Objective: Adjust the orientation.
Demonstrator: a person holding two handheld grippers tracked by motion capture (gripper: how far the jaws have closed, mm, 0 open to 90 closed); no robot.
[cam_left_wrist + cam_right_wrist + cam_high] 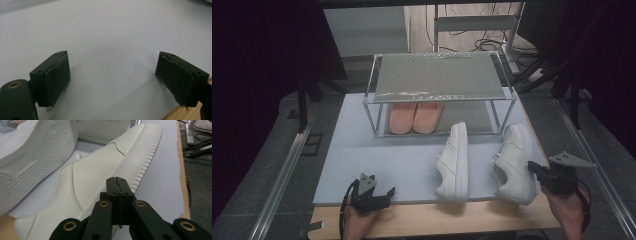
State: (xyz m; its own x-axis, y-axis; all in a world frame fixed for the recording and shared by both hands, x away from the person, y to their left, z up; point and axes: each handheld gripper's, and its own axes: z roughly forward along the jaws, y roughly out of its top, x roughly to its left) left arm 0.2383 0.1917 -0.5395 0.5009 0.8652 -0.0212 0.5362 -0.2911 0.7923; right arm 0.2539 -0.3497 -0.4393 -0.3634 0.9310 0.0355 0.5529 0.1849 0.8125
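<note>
We have two white shoes on the surface [377, 165]. The right shoe [516, 162] lies at about 4 o'clock of the surface, near its right edge, and the left shoe [454, 161] is just beside it, toward 9 o'clock, tipped on its side so that its sole faces the right one. Behind them, at 12 o'clock, stands a clear rack [439, 85] with pink slippers [415, 117] under its shelf.

Our right gripper [532, 167] has its jaws fully together, holding nothing, with the tips at the outer side of the right shoe near the heel. Our left gripper [384, 192] rests at 7 o'clock with its jaws wide and nothing between them.

We judge the shoe as light, with a smooth upper that may slip and a stiff rubber sole. The heel collar is probably the best place to take hold, one jaw inside and one outside; for this the right jaws must open first.
</note>
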